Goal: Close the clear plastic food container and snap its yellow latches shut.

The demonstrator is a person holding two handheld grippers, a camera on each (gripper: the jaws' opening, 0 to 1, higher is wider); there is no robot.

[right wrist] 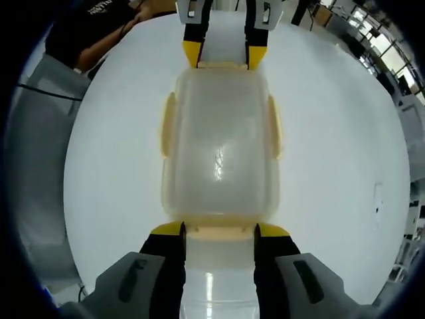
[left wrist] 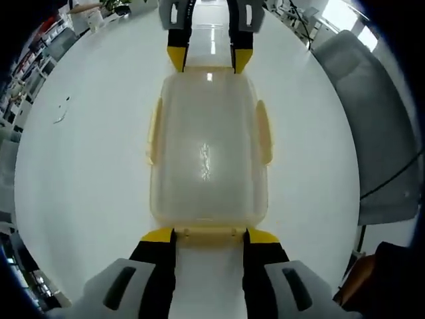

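Note:
The clear plastic container [left wrist: 207, 153] lies on the white table [left wrist: 86, 166] with its lid on top. Pale yellow side latches [left wrist: 265, 133] run along both long sides. My left gripper [left wrist: 210, 234] is open at the near end, its yellow-tipped jaws either side of the end latch [left wrist: 209, 232]. My right gripper [left wrist: 209, 61] stands open at the far end. In the right gripper view, the right gripper [right wrist: 220, 230] straddles its end latch [right wrist: 220, 232] of the container [right wrist: 219, 153], and the left gripper [right wrist: 224, 56] faces it.
A grey chair [left wrist: 372, 133] stands beside the table on the right of the left gripper view. A person in a dark top [right wrist: 93, 26] and a grey chair [right wrist: 33, 166] sit at the table's edge. A small scrap [left wrist: 61, 114] lies on the table.

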